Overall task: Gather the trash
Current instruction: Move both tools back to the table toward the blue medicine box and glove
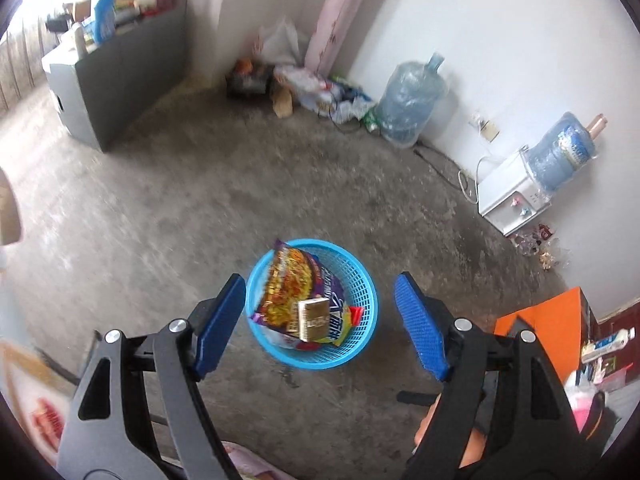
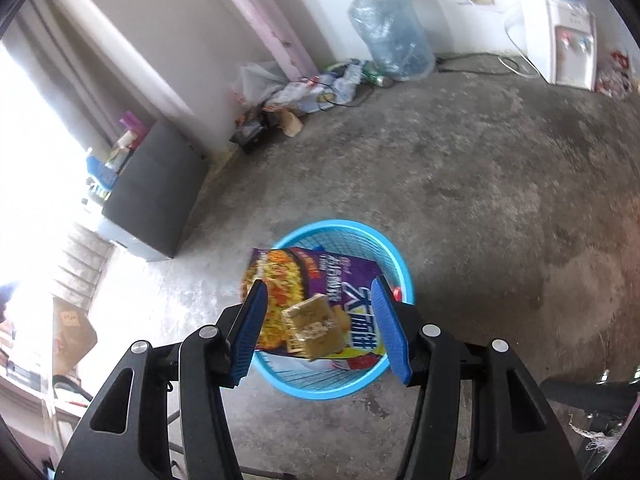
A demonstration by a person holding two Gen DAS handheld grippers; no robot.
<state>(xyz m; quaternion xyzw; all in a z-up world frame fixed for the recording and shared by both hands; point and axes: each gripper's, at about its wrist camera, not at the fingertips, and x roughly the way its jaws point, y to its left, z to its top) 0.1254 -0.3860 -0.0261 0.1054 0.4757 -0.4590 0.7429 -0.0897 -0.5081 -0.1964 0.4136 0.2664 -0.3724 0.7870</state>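
Bare concrete floor (image 1: 200, 200). Left hand-held gripper (image 1: 320, 324) stands wide and empty; right hand-held gripper (image 2: 318, 328) half-spread, nothing gripped. Below both, blue basket (image 1: 362, 336) holds noodle packet (image 1: 286, 284), light and crinkly, and a stiff gold box (image 1: 314, 318), best gripped across its flat faces.

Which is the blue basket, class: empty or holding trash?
Holding trash: the blue basket contains a purple noodle packet and a small gold box.
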